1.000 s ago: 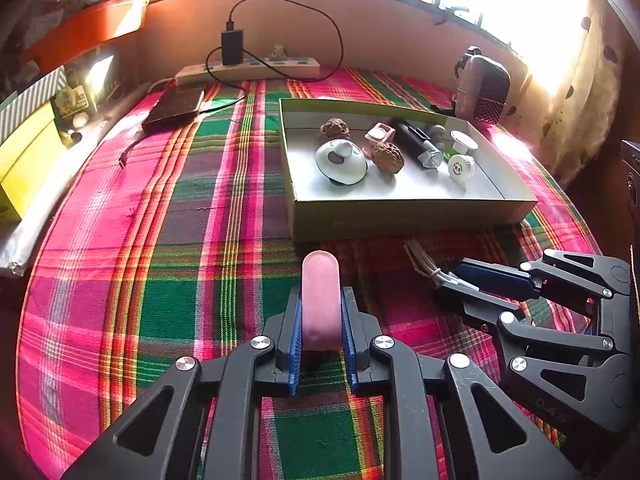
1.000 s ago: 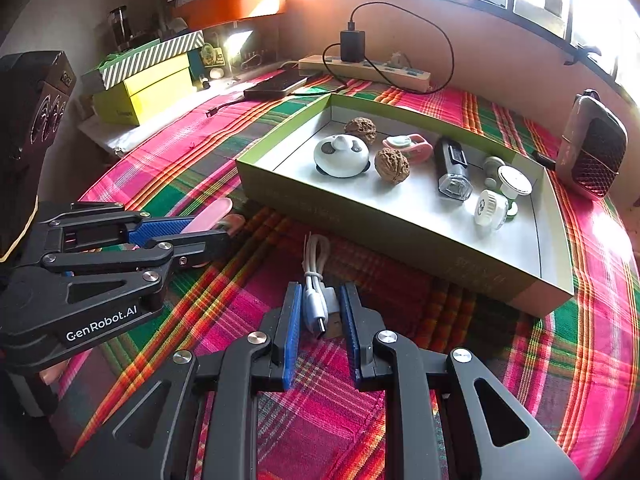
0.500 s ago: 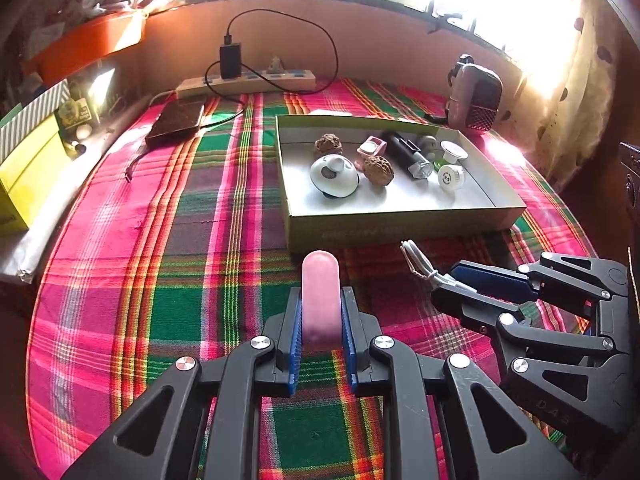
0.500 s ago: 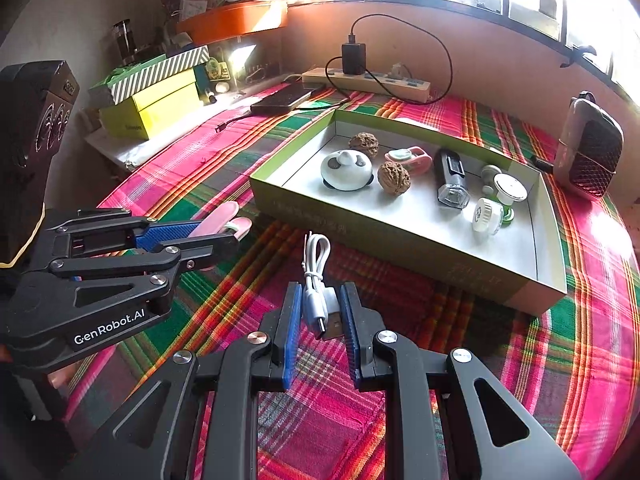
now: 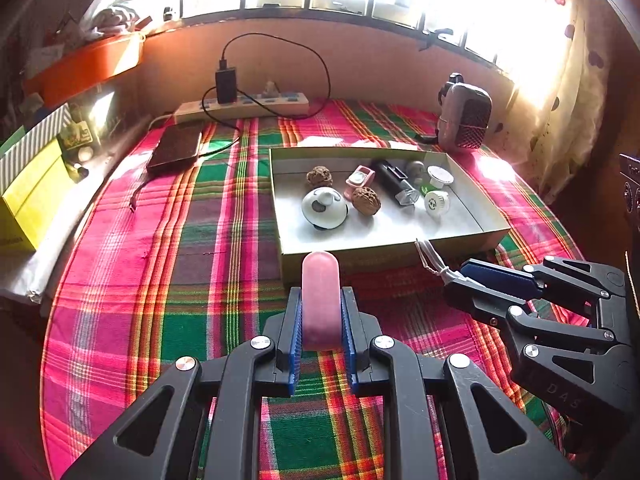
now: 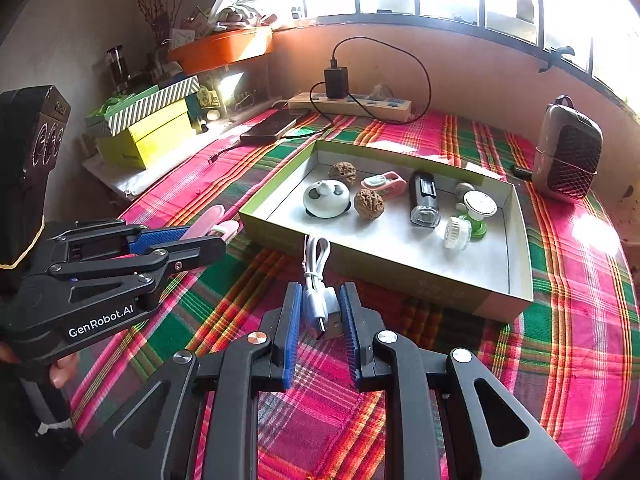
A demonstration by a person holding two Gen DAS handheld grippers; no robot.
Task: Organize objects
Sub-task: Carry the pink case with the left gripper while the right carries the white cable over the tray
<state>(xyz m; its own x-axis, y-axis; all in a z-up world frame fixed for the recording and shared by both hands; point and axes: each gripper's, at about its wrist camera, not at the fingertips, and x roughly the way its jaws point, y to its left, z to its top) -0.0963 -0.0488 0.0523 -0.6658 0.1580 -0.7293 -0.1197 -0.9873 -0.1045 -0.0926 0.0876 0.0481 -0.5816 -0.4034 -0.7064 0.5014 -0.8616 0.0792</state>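
Left wrist view: left claw clamped on a pink oblong case, held clear above the plaid cloth just short of the box's near wall; right claw off to the box's near right corner, pinching a white cable; risk judged here: case end catching that near wall if carried in too low; inside the box already, a round white gadget, two walnuts, a black cylinder, small white caps; free floor mostly at the near side.

Right wrist view: right claw shut on the white cable's folded bundle, loop poking forward toward the box's near wall; loose loop could snag the rim or spring open on release; left claw left of the box, pink case in it; both aimed at one box, so a bump between them possible; power strip and phone beyond the box, speaker to its right, none in the way.
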